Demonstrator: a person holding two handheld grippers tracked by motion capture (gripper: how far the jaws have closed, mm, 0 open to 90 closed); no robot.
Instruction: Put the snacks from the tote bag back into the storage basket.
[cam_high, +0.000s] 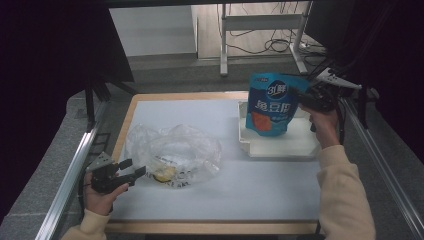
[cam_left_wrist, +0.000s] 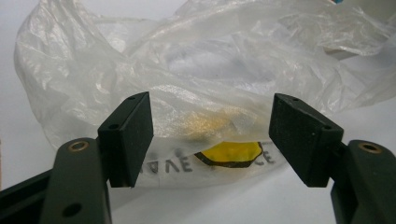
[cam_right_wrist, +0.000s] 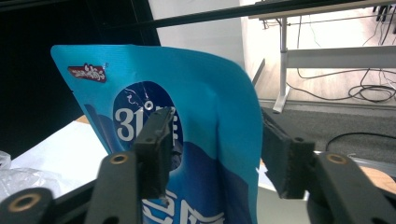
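Now your right gripper (cam_high: 304, 98) holds a blue snack pouch (cam_high: 272, 104) by its upper edge, and the pouch hangs upright above the white tray (cam_high: 280, 145), at the tray's far side. In the right gripper view the pouch (cam_right_wrist: 201, 121) stands between the two black jaws: the left jaw presses on the printed front, while the right jaw sits just behind the pouch's edge, so you have it pinched. The front carries white characters, a big "31" in a dark round field, and an orange patch lower down.

Your right hand (cam_high: 324, 125) comes in with a cream sleeve (cam_high: 345, 195) and reaches over the tray's right side.

Your left gripper (cam_high: 127, 172) rests low on the white table cover (cam_high: 260, 190), well apart from the pouch, with the jaws spread wide and nothing between them. Just in front of its tips lies a crumpled clear plastic bag (cam_high: 172, 150). In the left gripper view the bag (cam_left_wrist: 210, 70) spreads beyond both jaws, and inside it, between the two pads, you see a yellow object (cam_left_wrist: 231, 153) with a dark outline; what it is I cannot tell. Some black letters are printed along the bag's near edge.
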